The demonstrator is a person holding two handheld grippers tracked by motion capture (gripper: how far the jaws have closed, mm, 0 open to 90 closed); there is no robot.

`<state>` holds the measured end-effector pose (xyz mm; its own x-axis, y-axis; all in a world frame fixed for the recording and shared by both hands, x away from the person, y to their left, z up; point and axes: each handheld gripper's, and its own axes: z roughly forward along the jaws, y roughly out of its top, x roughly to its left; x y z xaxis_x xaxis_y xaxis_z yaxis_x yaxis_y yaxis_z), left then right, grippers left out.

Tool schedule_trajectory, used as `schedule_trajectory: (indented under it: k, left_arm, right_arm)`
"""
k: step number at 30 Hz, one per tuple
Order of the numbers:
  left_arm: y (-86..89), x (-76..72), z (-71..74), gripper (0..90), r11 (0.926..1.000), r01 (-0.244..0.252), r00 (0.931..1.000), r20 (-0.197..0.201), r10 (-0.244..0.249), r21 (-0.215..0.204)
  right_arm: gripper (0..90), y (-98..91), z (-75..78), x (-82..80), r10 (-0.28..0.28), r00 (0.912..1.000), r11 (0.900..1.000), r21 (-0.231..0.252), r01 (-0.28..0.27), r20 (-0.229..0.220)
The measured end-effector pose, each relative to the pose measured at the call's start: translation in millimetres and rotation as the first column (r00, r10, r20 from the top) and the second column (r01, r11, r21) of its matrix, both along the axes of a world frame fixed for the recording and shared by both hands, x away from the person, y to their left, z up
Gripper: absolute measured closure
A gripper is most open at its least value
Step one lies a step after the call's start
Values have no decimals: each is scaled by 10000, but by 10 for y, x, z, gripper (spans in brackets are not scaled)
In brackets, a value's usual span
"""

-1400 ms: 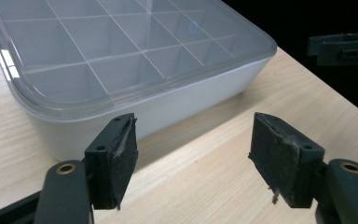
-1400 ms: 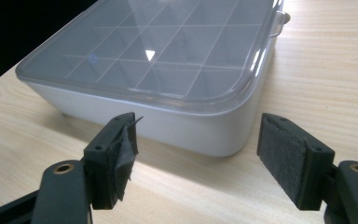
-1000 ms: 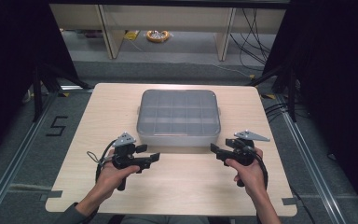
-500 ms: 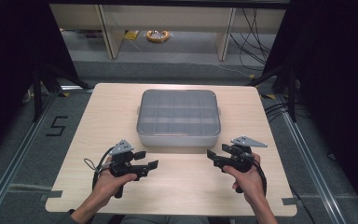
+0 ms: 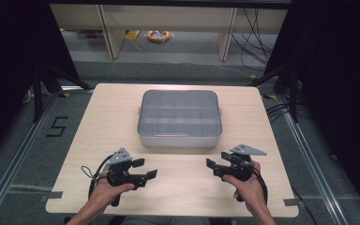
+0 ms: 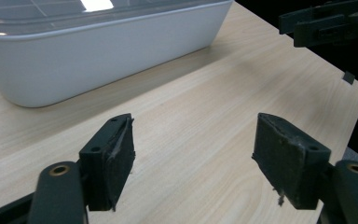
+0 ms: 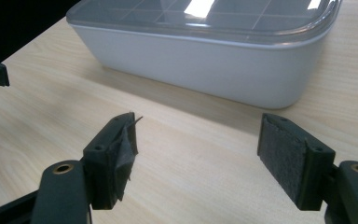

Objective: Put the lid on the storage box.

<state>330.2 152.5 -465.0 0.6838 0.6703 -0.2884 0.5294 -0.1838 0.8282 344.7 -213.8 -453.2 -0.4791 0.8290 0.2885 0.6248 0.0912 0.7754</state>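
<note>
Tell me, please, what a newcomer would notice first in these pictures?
First, the grey box with a clear lid over a grid of compartments, standing in the middle of the wooden table. Next, the two black claws near the table's front edge, the left claw and the right claw, each in a hand, both open, empty and apart from the box.

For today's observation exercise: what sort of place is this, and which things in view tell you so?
Probably a lab or workshop recording bay: a bare wooden table between dark curtains, loose cables on the floor behind, and a floor marking "5".

Box (image 5: 179, 118) mid-table (image 5: 108, 112), left claw (image 5: 147, 168) and right claw (image 5: 211, 167) before it, apart
</note>
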Motion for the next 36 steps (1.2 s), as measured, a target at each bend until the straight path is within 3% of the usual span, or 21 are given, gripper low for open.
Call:
schedule_trajectory:
  k: [1,4,7,8,11,14,20,21,22,23,24,25,27,28,30,31,32,34,36]
  left_arm:
    - [4,-18,-7,266,10000,-6,10000,12,6,4]
    - [19,-55,-28,254,10000,73,10000,-18,-73,-20]
    - [29,-89,-57,243,9999,104,9999,-68,-105,-50]
    - [42,-96,-58,235,9997,187,9998,-68,-187,142]
    - [45,-132,-80,226,9998,134,9998,-116,-132,149]
    - [55,-155,-102,199,9997,250,9997,-82,-250,18]
    - [47,-233,-157,182,9979,625,9980,-147,-623,185]
    - [39,-257,-165,180,9982,565,9983,-133,-562,208]
    - [30,-274,-167,179,9981,599,9980,-194,-596,154]
    - [33,-289,-169,175,9973,683,9976,-110,-680,251]
    - [28,-301,-169,175,9973,704,9974,-172,-701,221]
    - [31,-324,-169,172,9973,680,9976,-160,-676,261]
    - [32,-346,-176,168,9974,680,9976,-119,-677,246]
    - [39,-358,-168,162,9964,701,9975,-43,-700,468]
    - [44,-379,-186,161,9967,719,9974,19,-720,382]
    - [53,-388,-193,157,9963,750,9972,7,-751,416]
    - [55,-406,-201,157,9967,737,9973,-28,-736,344]
    - [70,-431,-207,157,9962,725,9974,-20,-724,479]
    - [82,-458,-217,157,9959,748,9972,-90,-744,509]
  right_arm:
    - [295,-25,-18,14,136,9992,9994,-310,-124,370]
    - [294,-10,-28,-38,48,9998,9996,-276,-43,167]
    - [293,-24,-44,-71,322,9989,9991,-286,-313,342]
    - [293,7,-50,-119,89,9999,9998,-160,-88,84]
    - [293,-15,-70,-131,439,9984,9987,-287,-429,344]
    - [293,3,-92,-200,424,9991,9989,-226,-422,79]
    - [291,-2,-144,-248,623,9977,9971,-444,-611,266]
    - [291,16,-125,-291,492,9987,9986,-173,-495,-141]
    - [291,18,-145,-292,602,9982,9981,-110,-602,16]
    - [291,-3,-163,-294,699,9972,9970,-342,-690,260]
    - [291,-3,-163,-294,699,9972,9970,-342,-690,260]
    - [290,19,-155,-332,588,9982,9982,-67,-589,-141]
    - [290,2,-175,-335,690,9976,9968,-420,-687,58]
    - [290,-5,-182,-366,804,9966,9952,-576,-793,168]
    - [289,5,-191,-378,846,9963,9956,-432,-837,179]
    - [290,16,-180,-413,734,9973,9967,-339,-735,-22]
    - [290,5,-200,-405,895,9956,9953,-392,-884,271]
    - [290,-2,-200,-439,896,9954,9941,-643,-873,340]
    - [290,23,-209,-512,801,9968,9959,-430,-798,53]
